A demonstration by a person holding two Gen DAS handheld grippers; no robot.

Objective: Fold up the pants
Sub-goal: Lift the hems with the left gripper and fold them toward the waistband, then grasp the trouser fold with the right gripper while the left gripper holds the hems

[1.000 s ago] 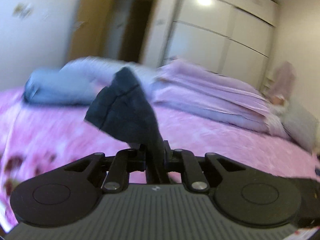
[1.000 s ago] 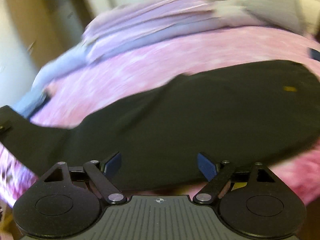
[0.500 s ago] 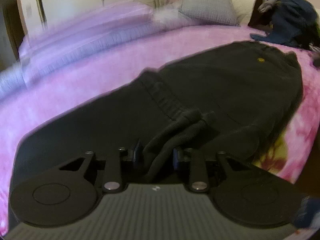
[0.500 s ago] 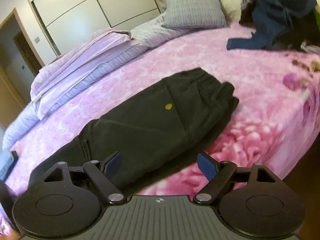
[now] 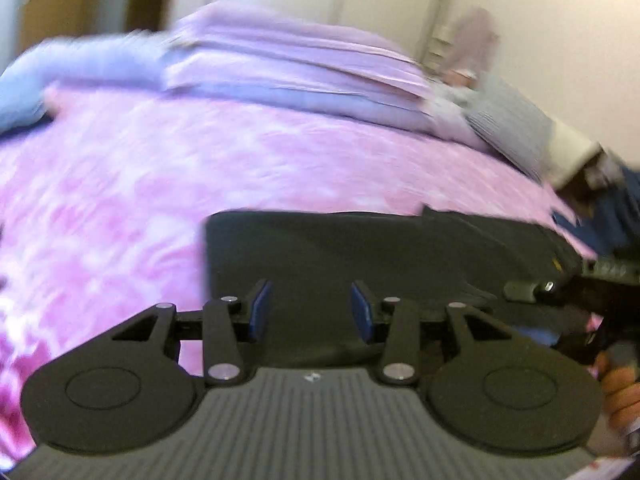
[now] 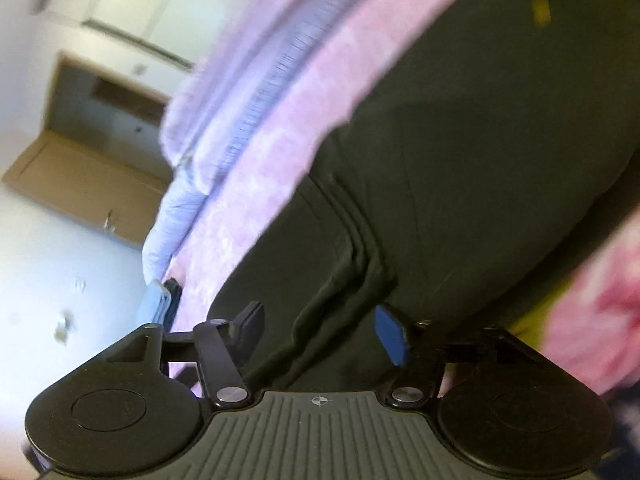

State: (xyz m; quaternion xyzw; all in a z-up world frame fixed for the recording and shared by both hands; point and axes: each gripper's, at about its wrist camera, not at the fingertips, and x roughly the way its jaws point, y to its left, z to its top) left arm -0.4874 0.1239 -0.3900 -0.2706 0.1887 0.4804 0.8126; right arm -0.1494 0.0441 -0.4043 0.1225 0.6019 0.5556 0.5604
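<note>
On the pink bedspread [image 5: 168,184], dark pants [image 5: 360,252] stretch left-right; both tools gape, gripping nothing.

You face a bed with a pink mottled bedspread [image 5: 160,184]. A folded lilac quilt [image 5: 288,64] lies along its far side, a grey pillow [image 5: 508,124] to the right. Behind stand white wardrobe doors [image 6: 132,8], a brown door [image 6: 84,176] and pale walls.

I am working in a home bedroom; a bed [image 5: 168,184] with pink flowered cover fills my view; folded lilac quilts [image 5: 288,68] and a grey pillow [image 5: 508,120] lie on it; white wardrobe doors [image 6: 132,12] stand behind.
</note>
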